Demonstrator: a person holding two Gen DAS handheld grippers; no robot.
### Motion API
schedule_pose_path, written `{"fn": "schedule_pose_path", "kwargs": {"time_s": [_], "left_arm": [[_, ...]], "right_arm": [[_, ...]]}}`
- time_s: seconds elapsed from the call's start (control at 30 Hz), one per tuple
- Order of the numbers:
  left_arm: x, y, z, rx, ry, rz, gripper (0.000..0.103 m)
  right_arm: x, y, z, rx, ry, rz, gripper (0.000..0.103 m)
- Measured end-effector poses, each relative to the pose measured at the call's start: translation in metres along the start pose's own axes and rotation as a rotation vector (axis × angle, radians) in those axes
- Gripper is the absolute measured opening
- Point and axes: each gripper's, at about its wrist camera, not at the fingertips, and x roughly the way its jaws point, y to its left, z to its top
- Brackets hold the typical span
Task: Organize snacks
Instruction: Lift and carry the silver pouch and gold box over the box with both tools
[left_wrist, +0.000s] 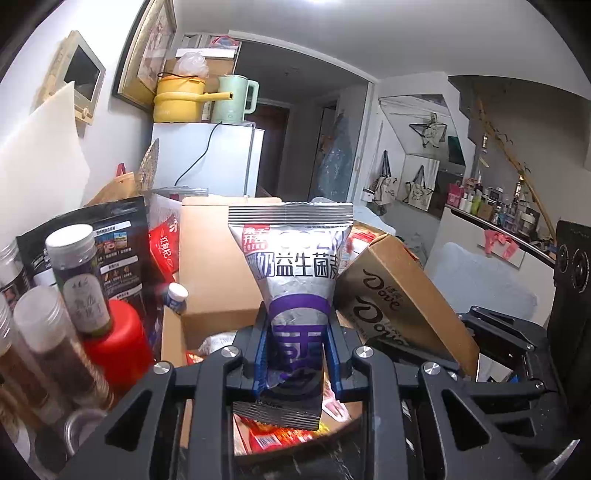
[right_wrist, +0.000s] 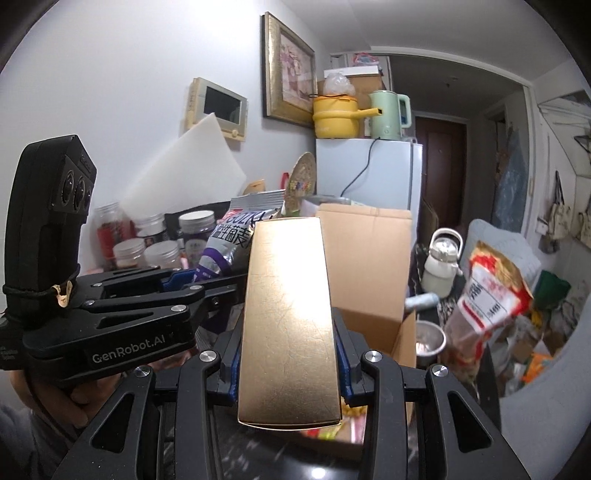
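My left gripper (left_wrist: 295, 350) is shut on a silver and purple snack bag (left_wrist: 295, 280) and holds it upright above an open cardboard box (left_wrist: 218, 266). The same bag (right_wrist: 229, 243) and the left gripper (right_wrist: 184, 280) show at the left of the right wrist view. My right gripper (right_wrist: 288, 354) is shut on a gold Dove chocolate box (right_wrist: 290, 317), held above the cardboard box (right_wrist: 365, 258). The Dove box (left_wrist: 399, 299) shows tilted at the right of the bag in the left wrist view. Red snack packets (left_wrist: 273, 435) lie inside the cardboard box.
Jars and bottles (left_wrist: 77, 280), a red container (left_wrist: 118, 343) and a black pouch (left_wrist: 110, 236) stand at the left. A white fridge (left_wrist: 210, 158) stands behind. A white kettle (right_wrist: 443, 262), a metal cup (right_wrist: 428, 339) and a red snack bag (right_wrist: 487, 291) are at the right.
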Motion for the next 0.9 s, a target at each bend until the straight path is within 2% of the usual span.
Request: {"fn": "schedule_pose_path", "kwargs": {"time_s": [0.3, 0.5, 0.67, 0.8, 0.9], "left_arm": [[0.051, 0.026, 0.006, -0.010, 0.047, 0.035, 0.026], [0.083, 0.037, -0.002, -0.029, 0.119, 0.037, 0.026], [0.109, 0.042, -0.013, -0.019, 0.175, 0.097, 0.026], [0.132, 0.047, -0.023, -0.039, 0.250, 0.073, 0.026], [0.141, 0.047, -0.028, -0.030, 0.274, 0.078, 0.026]], "right_arm": [[0.059, -0.025, 0.005, 0.058, 0.026, 0.034, 0.038], [0.095, -0.045, -0.005, 0.101, 0.084, 0.041, 0.038], [0.118, -0.057, -0.013, 0.128, 0.146, 0.027, 0.038], [0.133, -0.065, -0.020, 0.133, 0.193, 0.003, 0.038], [0.142, -0.071, -0.026, 0.151, 0.229, 0.004, 0.038]]}}
